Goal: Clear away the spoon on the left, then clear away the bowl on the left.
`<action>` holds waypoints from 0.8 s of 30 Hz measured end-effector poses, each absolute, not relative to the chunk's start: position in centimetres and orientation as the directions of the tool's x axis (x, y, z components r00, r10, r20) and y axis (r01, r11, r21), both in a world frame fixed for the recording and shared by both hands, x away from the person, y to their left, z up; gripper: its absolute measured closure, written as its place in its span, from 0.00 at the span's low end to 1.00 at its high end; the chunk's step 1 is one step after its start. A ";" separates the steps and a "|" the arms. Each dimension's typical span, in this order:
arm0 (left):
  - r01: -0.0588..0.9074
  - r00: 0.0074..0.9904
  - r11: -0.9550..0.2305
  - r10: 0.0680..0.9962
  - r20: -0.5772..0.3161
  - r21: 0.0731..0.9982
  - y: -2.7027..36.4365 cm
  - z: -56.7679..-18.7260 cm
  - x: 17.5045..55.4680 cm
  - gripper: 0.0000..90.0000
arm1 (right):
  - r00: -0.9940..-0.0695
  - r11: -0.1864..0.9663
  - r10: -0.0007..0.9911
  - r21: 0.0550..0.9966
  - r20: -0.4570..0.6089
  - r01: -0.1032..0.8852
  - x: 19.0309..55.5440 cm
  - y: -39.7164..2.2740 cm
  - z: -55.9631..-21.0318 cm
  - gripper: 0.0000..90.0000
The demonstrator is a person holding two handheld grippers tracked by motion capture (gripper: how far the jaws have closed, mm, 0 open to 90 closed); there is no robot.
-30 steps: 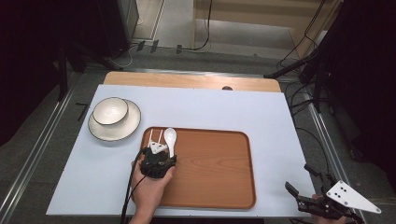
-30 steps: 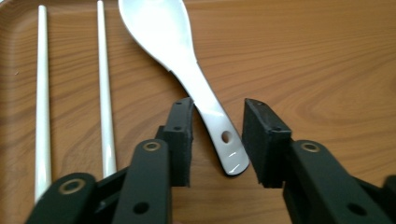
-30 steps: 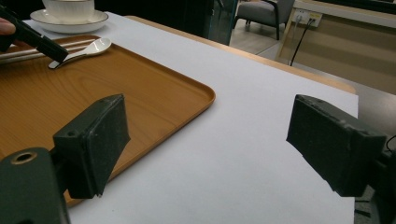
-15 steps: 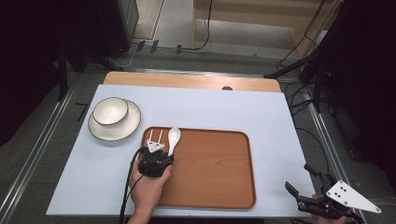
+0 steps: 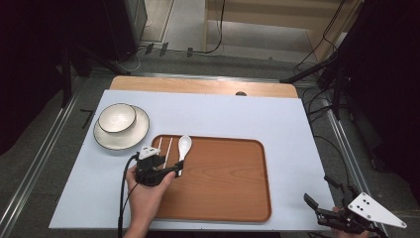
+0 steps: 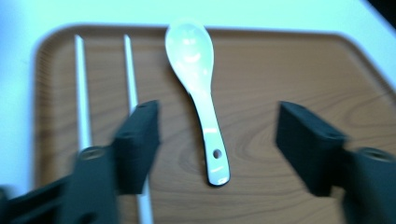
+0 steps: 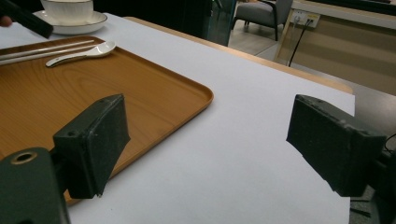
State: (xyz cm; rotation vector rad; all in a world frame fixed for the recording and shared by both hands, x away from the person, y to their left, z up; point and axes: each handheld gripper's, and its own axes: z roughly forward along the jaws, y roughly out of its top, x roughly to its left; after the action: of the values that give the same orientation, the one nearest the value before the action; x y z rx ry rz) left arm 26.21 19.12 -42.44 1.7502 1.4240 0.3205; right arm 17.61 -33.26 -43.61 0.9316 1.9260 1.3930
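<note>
High view: I read no brand, label or writing on anything here. My left gripper sits over the tray's 9 o'clock end, held in a hand that comes in from 6 o'clock. The white spoon lies flat on the tray, bowl toward 12 o'clock, handle toward 6, and the left gripper's tips are at the handle end, just beside it. Two white chopsticks lie parallel just at the spoon's 9 o'clock side. A bowl stands on a plate on the white table, off the tray toward 10 o'clock. My right gripper rests at the table's 5 o'clock corner, well apart from the tray's things.

Left gripper view: the jaws stand spread and have just been opening. The spoon lies between them, touched by neither, its bowl at 12 o'clock and its holed handle end near 6. The chopsticks run up at the 9 o'clock side; the nearer one passes under the 9 o'clock jaw.

Right gripper view: the jaws are spread wide with nothing between them, above bare table. The tray lies toward 9 o'clock, with spoon, chopsticks, bowl and plate off at 10 to 11 o'clock.
</note>
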 end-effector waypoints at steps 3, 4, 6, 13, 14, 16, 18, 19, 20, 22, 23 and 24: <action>0.661 0.374 -0.012 0.872 -0.316 0.750 20.6 -41.7 26.0 0.00 | -0.587 0.208 0.808 0.958 -0.055 0.197 17.6 -33.3 -43.6 0.15; 0.658 0.370 -0.003 0.872 -0.321 0.753 21.1 -41.4 25.9 0.00 | -0.586 0.208 0.808 0.958 -0.055 0.198 17.6 -33.3 -43.6 0.15; 0.654 0.357 -0.001 0.882 -0.307 0.756 21.9 -41.1 25.9 0.00 | -0.587 0.211 0.807 0.958 -0.058 0.196 17.6 -33.2 -43.6 0.15; 0.636 0.323 0.025 0.899 -0.295 0.771 24.4 -40.3 26.1 0.00 | -0.588 0.212 0.807 0.957 -0.057 0.197 17.6 -33.0 -43.6 0.15; 0.637 0.318 0.026 0.902 -0.293 0.771 24.8 -40.2 26.2 0.00 | -0.587 0.212 0.807 0.957 -0.057 0.199 17.6 -32.9 -43.6 0.15; 0.634 0.304 0.036 0.907 -0.292 0.773 25.5 -40.1 26.4 0.00 | -0.589 0.215 0.806 0.957 -0.060 0.197 17.7 -32.9 -43.6 0.15; 0.630 0.301 0.035 0.910 -0.286 0.775 26.2 -39.9 26.6 0.00 | -0.589 0.215 0.806 0.957 -0.061 0.195 17.7 -32.9 -43.6 0.15; 0.628 0.298 0.032 0.913 -0.279 0.777 26.6 -39.8 26.7 0.00 | -0.588 0.214 0.807 0.957 -0.060 0.195 17.7 -32.8 -43.6 0.15; 0.627 0.294 0.035 0.915 -0.278 0.778 26.9 -39.7 26.8 0.00 | -0.588 0.212 0.807 0.958 -0.059 0.195 17.8 -32.8 -43.5 0.15; 0.625 0.285 0.040 0.918 -0.276 0.780 27.7 -39.5 26.9 0.00 | -0.587 0.212 0.807 0.958 -0.060 0.195 17.8 -32.7 -43.5 0.15; 0.624 0.282 0.041 0.919 -0.274 0.780 28.0 -39.4 27.0 0.00 | -0.589 0.214 0.806 0.958 -0.062 0.193 17.8 -32.7 -43.6 0.15; 0.625 0.275 0.048 0.921 -0.277 0.779 28.4 -39.4 27.2 0.00 | -0.591 0.216 0.805 0.957 -0.062 0.194 17.8 -32.6 -43.6 0.15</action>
State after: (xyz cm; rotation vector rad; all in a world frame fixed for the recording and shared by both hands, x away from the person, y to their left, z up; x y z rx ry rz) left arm 27.17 28.39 -39.37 1.6641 1.4380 0.4220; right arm 17.79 -32.64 -43.58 0.9199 1.9263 1.3917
